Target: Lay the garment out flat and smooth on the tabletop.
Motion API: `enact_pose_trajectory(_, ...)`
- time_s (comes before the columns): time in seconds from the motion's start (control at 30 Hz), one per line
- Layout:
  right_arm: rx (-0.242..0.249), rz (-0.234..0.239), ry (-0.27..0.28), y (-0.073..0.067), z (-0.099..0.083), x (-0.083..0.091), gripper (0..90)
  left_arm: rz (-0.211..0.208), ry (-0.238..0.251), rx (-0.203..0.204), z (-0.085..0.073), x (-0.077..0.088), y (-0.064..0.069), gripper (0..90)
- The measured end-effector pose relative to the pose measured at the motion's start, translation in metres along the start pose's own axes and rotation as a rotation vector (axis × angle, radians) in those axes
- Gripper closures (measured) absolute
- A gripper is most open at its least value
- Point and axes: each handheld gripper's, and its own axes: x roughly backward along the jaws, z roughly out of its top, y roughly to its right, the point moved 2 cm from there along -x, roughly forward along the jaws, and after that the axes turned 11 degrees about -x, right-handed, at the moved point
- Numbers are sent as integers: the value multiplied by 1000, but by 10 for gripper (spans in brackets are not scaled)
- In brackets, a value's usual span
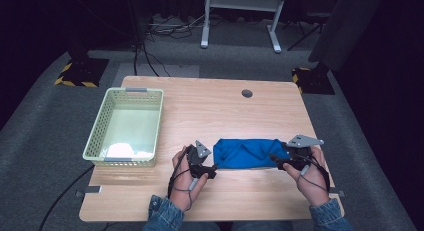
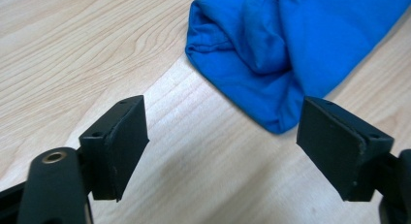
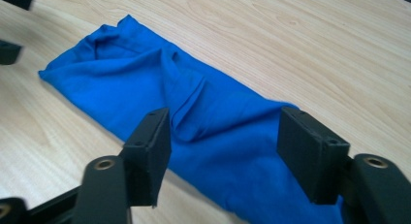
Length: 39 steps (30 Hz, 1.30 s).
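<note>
A folded blue cloth [image 1: 247,152] lies as a long strip near the front of the wooden table [image 1: 210,111]. My left gripper [image 1: 210,170] sits just off the cloth's left end. In the left gripper view its jaws stand wide apart over bare wood, the left gripper [image 2: 220,146] open, with the blue cloth's [image 2: 291,44] corner just ahead. My right gripper [image 1: 277,161] is at the cloth's right end. In the right gripper view the right gripper [image 3: 225,146] is open with its jaws hovering over the blue cloth [image 3: 145,83], pads not pressing on it.
A pale green perforated basket [image 1: 100,136] stands at the table's left, with something white [image 1: 122,151] in its near end. A round cable hole [image 1: 246,93] sits near the far edge. A white desk frame [image 1: 240,21] stands on the floor beyond.
</note>
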Motion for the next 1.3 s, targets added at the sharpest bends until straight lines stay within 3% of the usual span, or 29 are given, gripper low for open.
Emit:
enact_pose_trajectory(0.27, 50, 33, -32, -13, 7, -25, 363, -11, 25, -15, 3, 16, 8, 175)
enact_pose_trajectory(0.53, 79, 75, -80, -23, 3, -52, 494, -5, 36, -3, 0, 20, 6, 176)
enact_pose_trajectory(0.67, 85, 82, -104, -22, 1, -64, 623, -3, 26, 10, -4, 19, 3, 175)
enact_pose_trajectory(0.73, 85, 83, -123, -21, 0, -67, 794, -2, 27, 10, -4, 19, 3, 175)
enact_pose_trajectory(0.77, 72, 91, -134, -21, 0, -68, 860, 0, 29, 11, -4, 20, 2, 175)
enact_pose_trajectory(0.97, 61, 94, -121, -25, 2, -57, 872, 2, 32, 4, -3, 20, 2, 177)
enact_pose_trajectory(1.3, 115, 88, -97, -33, 5, -21, 871, 0, 26, 7, -5, 20, 2, 175)
